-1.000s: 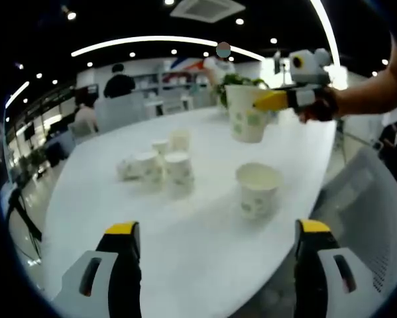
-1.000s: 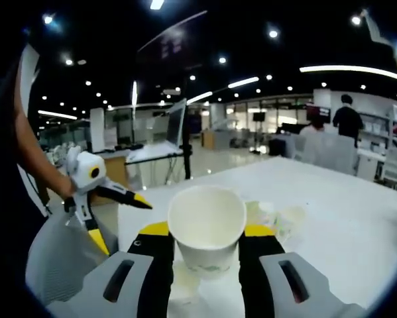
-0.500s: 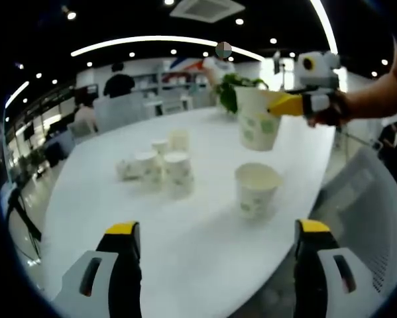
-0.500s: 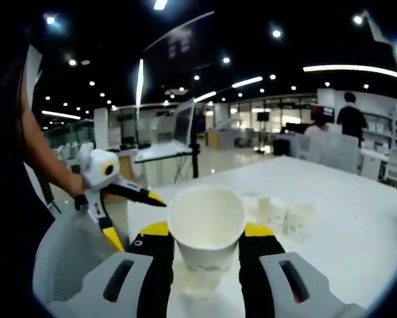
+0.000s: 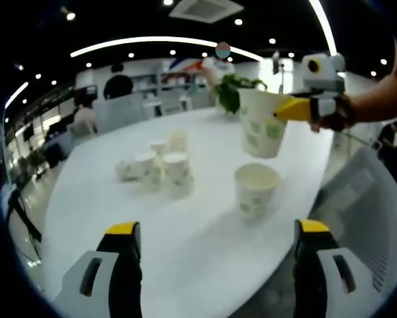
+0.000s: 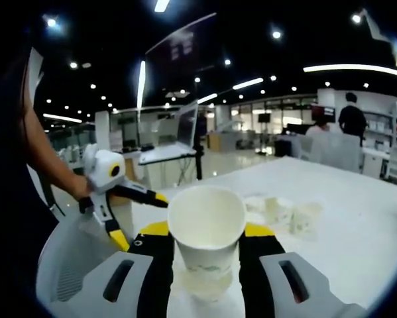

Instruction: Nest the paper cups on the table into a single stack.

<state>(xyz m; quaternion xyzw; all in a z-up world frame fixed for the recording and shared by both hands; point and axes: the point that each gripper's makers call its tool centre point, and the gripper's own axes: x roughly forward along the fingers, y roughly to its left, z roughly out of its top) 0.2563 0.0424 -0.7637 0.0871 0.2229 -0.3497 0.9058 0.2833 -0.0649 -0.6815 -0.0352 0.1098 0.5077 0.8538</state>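
Note:
My right gripper [image 6: 207, 233] is shut on a white paper cup [image 6: 207, 224] with green print, held upright in the air. From the left gripper view this held cup [image 5: 263, 124] hangs just above and slightly right of a single upright cup [image 5: 256, 191] on the white table [image 5: 185, 252], with the right gripper [image 5: 292, 108] gripping it from the right. Under the held cup, the standing cup [image 6: 201, 285] peeks out. Several more cups [image 5: 160, 165] cluster farther back; some lie on their side. My left gripper [image 5: 217, 228] is open and holds nothing, low near the table edge.
A green plant [image 5: 232, 89] stands at the far end of the table. A white mesh chair [image 6: 69, 265] sits beside the table edge, by the left gripper [image 6: 142, 217]. People and desks are in the background. The cup cluster [image 6: 287, 213] lies beyond the held cup.
My right gripper has carried its cup sideways and slightly down, closer over the single standing cup. The left gripper has stayed put and open.

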